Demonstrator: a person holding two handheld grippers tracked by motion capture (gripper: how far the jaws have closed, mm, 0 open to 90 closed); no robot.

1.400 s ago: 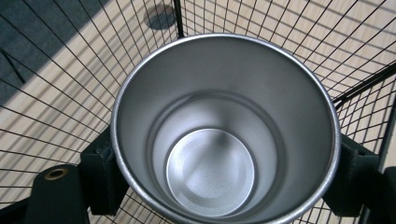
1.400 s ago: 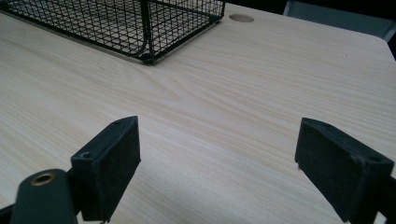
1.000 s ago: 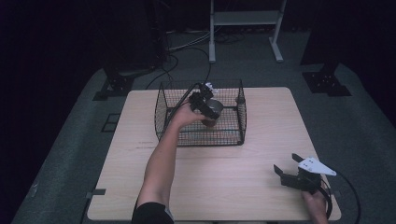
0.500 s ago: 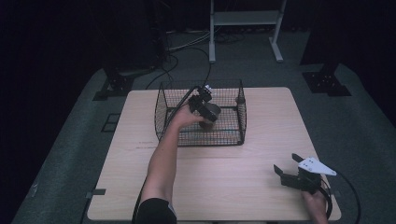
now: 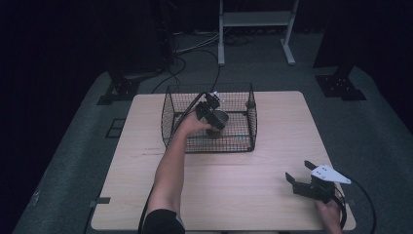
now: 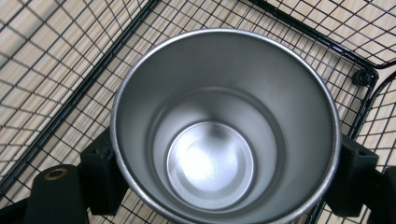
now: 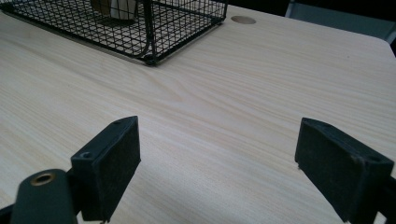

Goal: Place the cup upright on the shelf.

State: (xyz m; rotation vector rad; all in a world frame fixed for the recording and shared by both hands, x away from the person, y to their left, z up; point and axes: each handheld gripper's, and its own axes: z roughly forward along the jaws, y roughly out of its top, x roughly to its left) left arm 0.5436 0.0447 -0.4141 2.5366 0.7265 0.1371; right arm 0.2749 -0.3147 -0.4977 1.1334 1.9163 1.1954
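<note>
A steel cup (image 6: pixel 224 135) sits between the pads (image 6: pixel 100 172) of my left gripper (image 5: pixel 215 118), which is shut on its sides; I look straight down into its bare inside. The cup (image 5: pixel 220 118) is held inside the black wire basket (image 5: pixel 170 109) at the far middle of the table, over the basket's mesh floor (image 6: pixel 60 70). My right gripper (image 5: pixel 299 181) rests near the table's front right corner, open, with only bare wood between its pads (image 7: pixel 112 158).
The wooden table (image 5: pixel 272 131) has free room around the basket. The basket's near corner (image 7: pixel 149 58) lies ahead of the right gripper, and a round hole (image 7: pixel 243 19) marks the tabletop beyond it. Dark floor, cables and a white stand (image 5: pixel 253 19) lie past the far edge.
The left hand has shifted the cup slightly within the basket. The right gripper has stayed still.
</note>
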